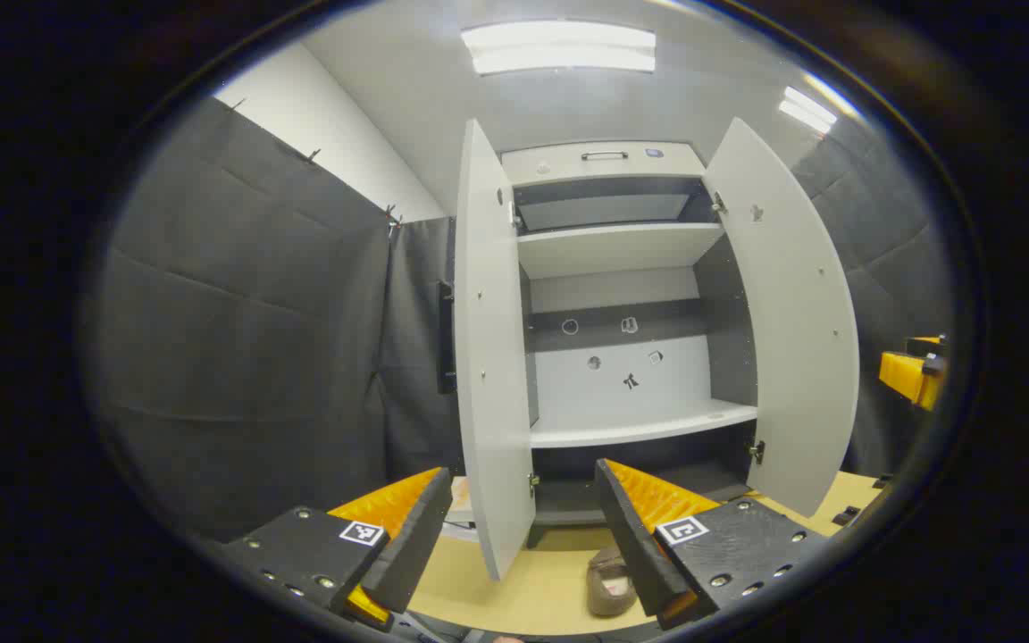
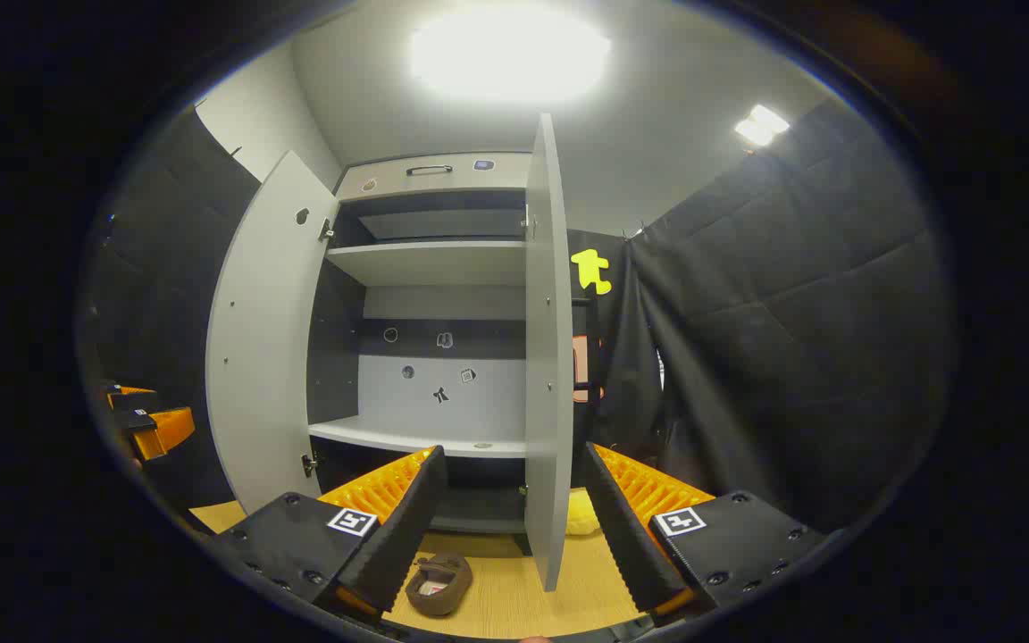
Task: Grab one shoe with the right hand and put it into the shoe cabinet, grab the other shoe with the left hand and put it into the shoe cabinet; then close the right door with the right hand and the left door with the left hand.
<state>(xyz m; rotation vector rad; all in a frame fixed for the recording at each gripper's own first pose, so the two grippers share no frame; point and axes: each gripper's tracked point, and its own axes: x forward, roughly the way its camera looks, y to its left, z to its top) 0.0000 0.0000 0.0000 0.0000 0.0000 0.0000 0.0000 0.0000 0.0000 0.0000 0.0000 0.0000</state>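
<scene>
Brown shoe (image 2: pixel 439 582), one; cabinet doors (image 1: pixel 489 357), two open.

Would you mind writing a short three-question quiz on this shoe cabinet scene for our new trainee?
1. True or false: both doors of the shoe cabinet are closed.
2. Where does the brown shoe lie: (a) on the middle shelf, (b) on the wooden floor in front of the cabinet, (c) held by a gripper?
3. Fill in: the jaws of the left gripper and of the right gripper stand ____ and hold nothing.

Key: 1. False, the left door and the right door both stand open. 2. (b). 3. Open.
</scene>
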